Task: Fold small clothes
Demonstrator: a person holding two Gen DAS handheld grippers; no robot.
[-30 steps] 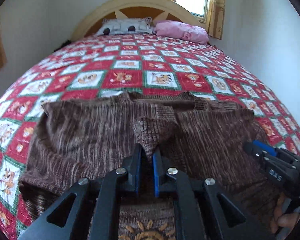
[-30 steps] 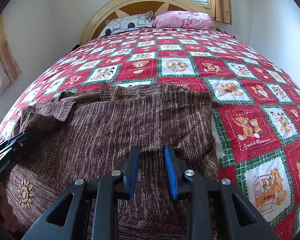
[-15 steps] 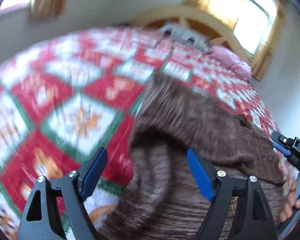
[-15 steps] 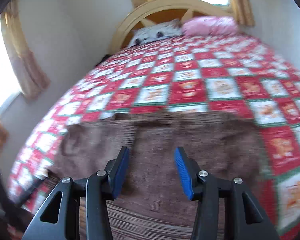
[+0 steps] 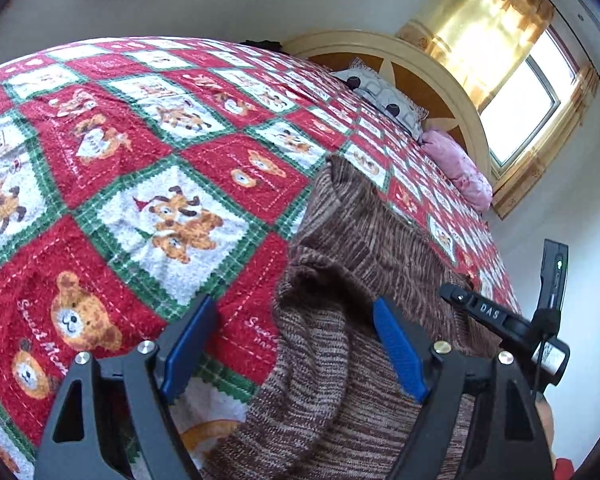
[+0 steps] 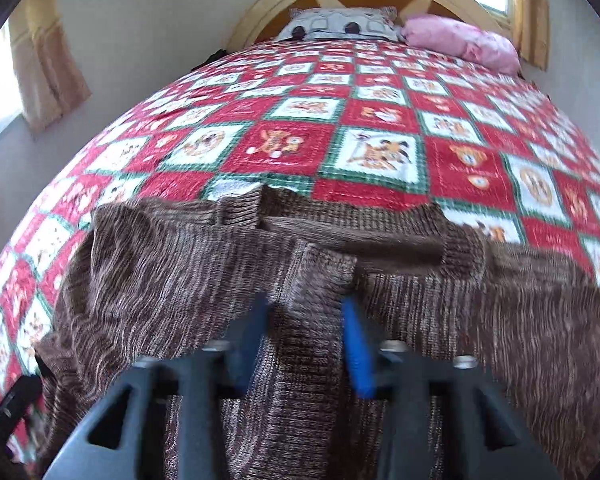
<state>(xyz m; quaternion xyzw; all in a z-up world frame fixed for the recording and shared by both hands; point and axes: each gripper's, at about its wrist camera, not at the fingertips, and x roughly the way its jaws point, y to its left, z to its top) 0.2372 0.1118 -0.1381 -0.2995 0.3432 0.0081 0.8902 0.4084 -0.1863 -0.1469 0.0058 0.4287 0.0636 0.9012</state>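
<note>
Sweater (image 5: 352,240) is the piece being folded: a small brown, marled knit lying on the bed (image 5: 112,184) near its foot edge, with the red, green and white bear quilt bare beyond it up to the pillows.

A second ago the left hand-held gripper (image 5: 296,344) was pinched shut on a raised tuft of knit in the middle of the garment. It has since let go, swung out to the garment's left edge and rolled over; its jaws have just been opening and now stand wide, the left blue pad over bare quilt and the right one over the knit, so the edge lies between them without being pressed.

The right hand-held gripper (image 6: 306,340) has shifted toward the garment's middle. Its jaws widened and have just been closing again around a narrow upright strip of knit. That view is blurred, so I cannot tell whether the pads already press the strip.

I read this as one fold laid down and released, with the left side lined up for a fresh hold on the edge.

In the right wrist view the sweater spreads wide across the bed, ribbed bands along its far edge, a folded layer running across the upper part, and soft wrinkles on both sides.
</note>
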